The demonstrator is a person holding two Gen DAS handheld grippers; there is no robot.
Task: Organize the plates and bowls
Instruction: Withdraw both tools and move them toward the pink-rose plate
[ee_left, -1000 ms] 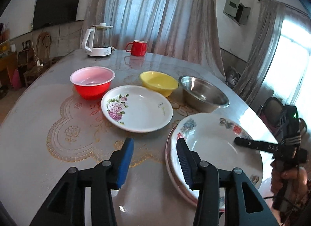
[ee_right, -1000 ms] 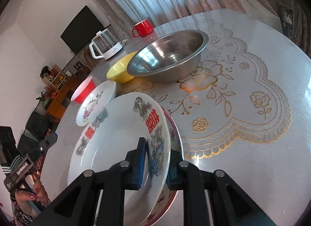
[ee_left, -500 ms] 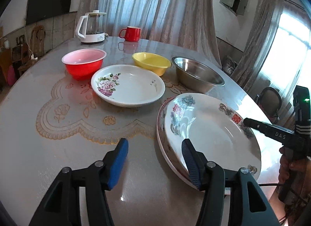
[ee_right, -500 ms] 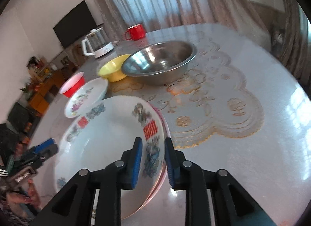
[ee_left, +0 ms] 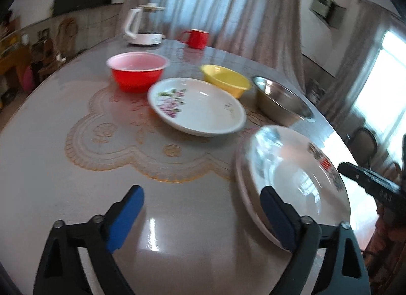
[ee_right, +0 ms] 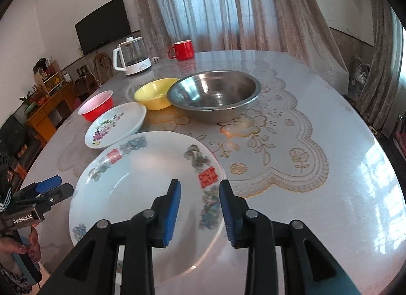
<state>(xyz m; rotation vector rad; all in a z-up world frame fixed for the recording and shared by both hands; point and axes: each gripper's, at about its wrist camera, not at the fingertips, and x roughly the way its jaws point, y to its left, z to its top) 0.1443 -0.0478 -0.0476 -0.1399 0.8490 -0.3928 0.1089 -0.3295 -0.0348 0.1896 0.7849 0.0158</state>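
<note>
A white plate with red characters (ee_right: 142, 188) lies flat on a pink-rimmed plate (ee_left: 241, 175) at the table's near side. My right gripper (ee_right: 200, 206) hovers just above its near rim. Its jaws are opening, and the blue pads stand apart from the rim without pressing on it. My left gripper (ee_left: 200, 208) is opening wide over bare table. Its right finger (ee_left: 276, 216) stands at the stack's edge, with nothing gripped. Behind the stack are a flowered plate (ee_left: 198, 107), a red bowl (ee_left: 137, 71), a yellow bowl (ee_left: 225, 79) and a steel bowl (ee_right: 215, 94).
A white kettle (ee_right: 132, 59) and a red mug (ee_right: 182, 50) stand at the far edge of the round table (ee_right: 330, 193). Each gripper shows in the other's view, the left gripper (ee_right: 48, 188) by the stack's left side. Curtains hang behind.
The right gripper has let go of the decorated plate, which went from tilted to flat on the stack. Its jaws have spread and it has lifted. The left jaws have spread wide.
</note>
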